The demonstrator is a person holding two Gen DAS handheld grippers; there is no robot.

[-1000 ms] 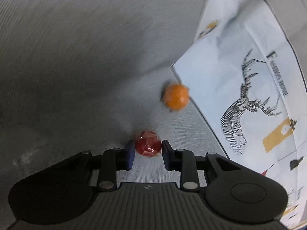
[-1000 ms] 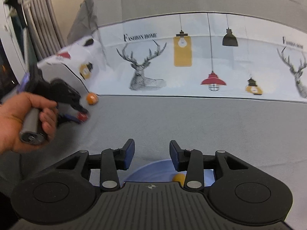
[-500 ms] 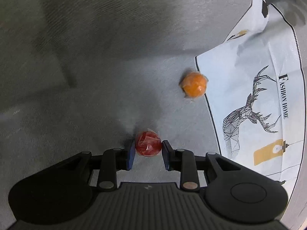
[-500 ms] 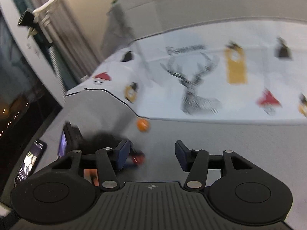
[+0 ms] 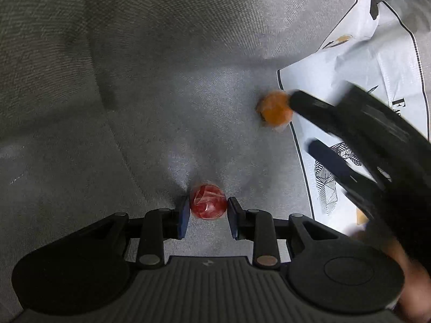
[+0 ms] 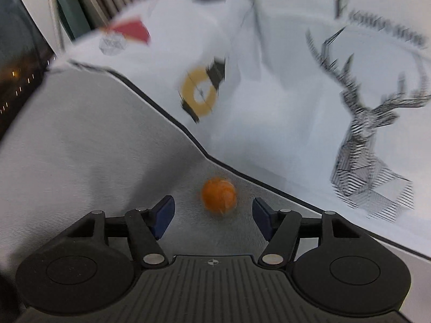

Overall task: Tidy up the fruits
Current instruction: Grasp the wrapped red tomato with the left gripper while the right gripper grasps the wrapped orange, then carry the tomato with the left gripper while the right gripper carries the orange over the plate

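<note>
A small red wrapped fruit [image 5: 208, 201] lies on the grey cloth between the fingers of my left gripper [image 5: 207, 210]. The jaws sit close on both sides of it, touching or nearly so. A small orange fruit [image 5: 275, 109] lies further ahead by the edge of the white printed cloth [image 5: 377, 62]. My right gripper [image 5: 301, 123] comes in blurred from the right, one finger beside that orange fruit. In the right wrist view the orange fruit [image 6: 218, 195] lies just ahead of my open right gripper [image 6: 212, 210], between the wide-apart fingers.
The grey fabric surface [image 5: 134, 94] is creased and slopes up at the back. The white cloth with the deer print [image 6: 371, 140] covers the right side. A dark window and curtain [image 6: 32, 27] are at far left.
My right gripper has swung left and down to the orange fruit and now shows in the left wrist view. My left gripper stays around the red fruit.
</note>
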